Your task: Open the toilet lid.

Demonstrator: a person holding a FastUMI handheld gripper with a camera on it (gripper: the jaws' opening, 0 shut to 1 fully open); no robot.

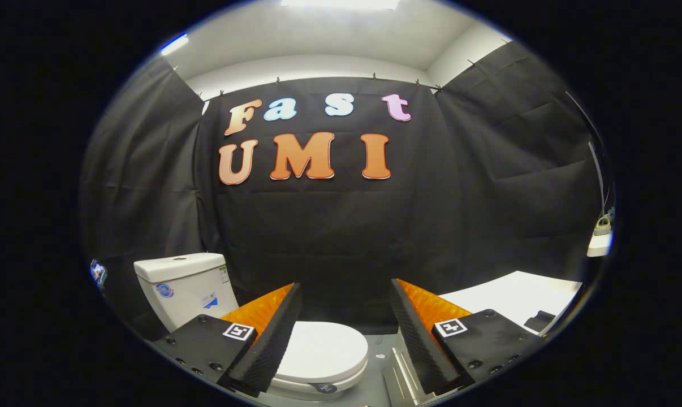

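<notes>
Your gripper is spread wide, its two fingers well apart and holding nothing. The toilet lid lies shut and flat on the bowl, low and near, just ahead of the left finger, which covers the lid's left edge; the lid reaches partly into the gap between the fingers. The white tank stands to the far left of the lid, against the black cloth wall. A white surface lies beyond the right finger, to the right.
</notes>
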